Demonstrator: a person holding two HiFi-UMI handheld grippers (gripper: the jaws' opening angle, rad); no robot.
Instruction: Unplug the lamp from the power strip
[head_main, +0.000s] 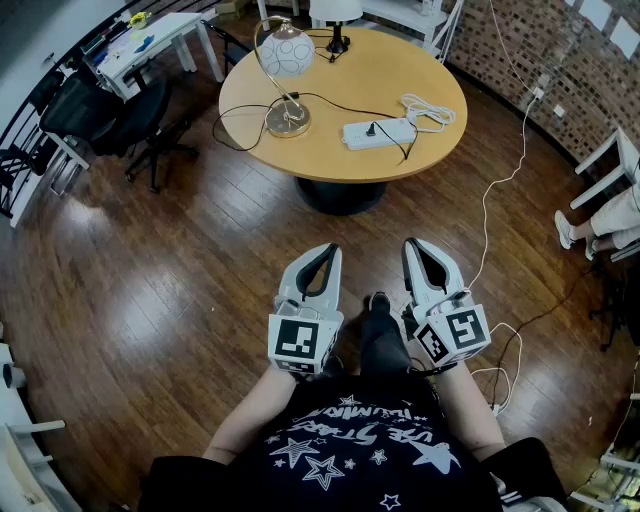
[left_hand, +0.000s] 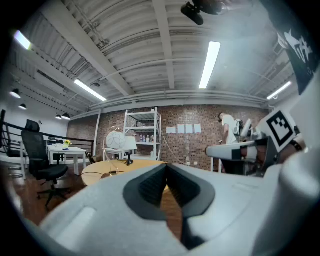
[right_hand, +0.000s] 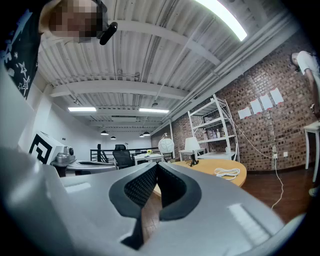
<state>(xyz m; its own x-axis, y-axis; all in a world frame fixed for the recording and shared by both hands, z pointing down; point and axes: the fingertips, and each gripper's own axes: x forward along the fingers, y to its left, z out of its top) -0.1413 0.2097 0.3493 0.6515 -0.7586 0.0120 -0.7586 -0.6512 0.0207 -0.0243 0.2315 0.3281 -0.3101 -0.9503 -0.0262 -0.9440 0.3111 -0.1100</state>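
Note:
On the round wooden table (head_main: 390, 140) stands a lamp (head_main: 284, 60) with a white globe shade and a gold base. Its black cord runs across the tabletop to a black plug (head_main: 372, 128) seated in the white power strip (head_main: 379, 133). Both grippers hang low over the floor, well short of the table. My left gripper (head_main: 325, 249) is shut with nothing in it. My right gripper (head_main: 414, 245) is shut and empty too. The left gripper view shows the lamp (left_hand: 115, 140) far off, and the right gripper view shows the table (right_hand: 220, 169) past the jaws.
A second small lamp (head_main: 336, 18) stands at the table's far edge. A coiled white cable (head_main: 428, 108) lies beside the strip. Black office chairs (head_main: 120, 115) and a white desk (head_main: 150, 40) are at the left. A white cord (head_main: 500, 190) trails over the floor at the right.

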